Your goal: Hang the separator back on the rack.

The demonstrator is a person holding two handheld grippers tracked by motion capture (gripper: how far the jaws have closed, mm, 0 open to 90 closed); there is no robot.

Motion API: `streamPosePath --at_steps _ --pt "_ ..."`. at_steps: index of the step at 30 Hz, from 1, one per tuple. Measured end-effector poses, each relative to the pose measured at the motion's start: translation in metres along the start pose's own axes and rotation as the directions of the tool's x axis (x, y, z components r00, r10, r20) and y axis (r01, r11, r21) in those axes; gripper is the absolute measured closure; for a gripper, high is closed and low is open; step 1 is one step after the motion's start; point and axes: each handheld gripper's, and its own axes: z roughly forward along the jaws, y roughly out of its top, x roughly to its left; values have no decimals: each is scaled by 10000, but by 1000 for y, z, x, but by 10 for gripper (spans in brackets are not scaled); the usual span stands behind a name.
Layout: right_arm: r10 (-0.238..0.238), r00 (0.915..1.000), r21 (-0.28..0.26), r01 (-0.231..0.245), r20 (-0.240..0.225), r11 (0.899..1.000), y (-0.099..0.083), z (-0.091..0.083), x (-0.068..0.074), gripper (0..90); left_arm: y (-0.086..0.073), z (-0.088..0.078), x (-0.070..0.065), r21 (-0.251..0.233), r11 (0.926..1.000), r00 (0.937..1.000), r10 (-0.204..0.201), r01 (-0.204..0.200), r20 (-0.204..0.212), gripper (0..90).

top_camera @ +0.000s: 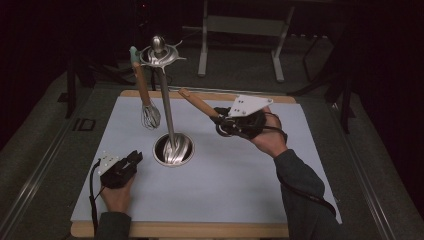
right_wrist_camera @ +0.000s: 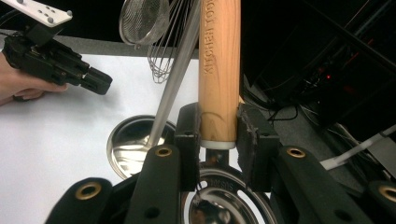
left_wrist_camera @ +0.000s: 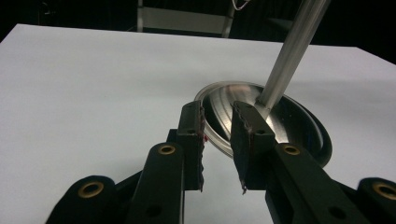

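Your left gripper point(top_camera: 134, 159) sits low at the near left of the white table point(top_camera: 240, 185), jaws partly spread with nothing between them, pointing at the steel stand base point(left_wrist_camera: 299, 122) just ahead of it. Stand pole point(top_camera: 167, 107) rises from that round base to the hook ring point(top_camera: 159, 56) at the top, where a whisk point(top_camera: 149, 114) already hangs on the left side.

Your right gripper point(top_camera: 221, 121) is up off the table right of the pole, pinching a wooden-handled utensil point(right_wrist_camera: 219, 70) near the metal end of the handle. Utensil's long axis runs diagonally up and left from the jaws, free handle tip point(top_camera: 184, 92) aimed toward the pole but short of it and well below the ring. Right hand is clearly the nearer one to the ring; I'd judge the next move as lifting up and left to reach a free hook. Utensil head is partly hidden behind the jaws.
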Motion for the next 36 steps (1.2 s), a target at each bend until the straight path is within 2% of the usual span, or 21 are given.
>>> streamPosePath --at_steps 25,36 --pt "-16 9998 -510 27 212 9987 13 -7 -5 711 0 1 1 60 10000 10000 -10 10 -1 746" --pt "-192 9995 -673 209 260 9975 22 -9 -5 711 0 1 1 34 10000 10000 -40 40 6 746"
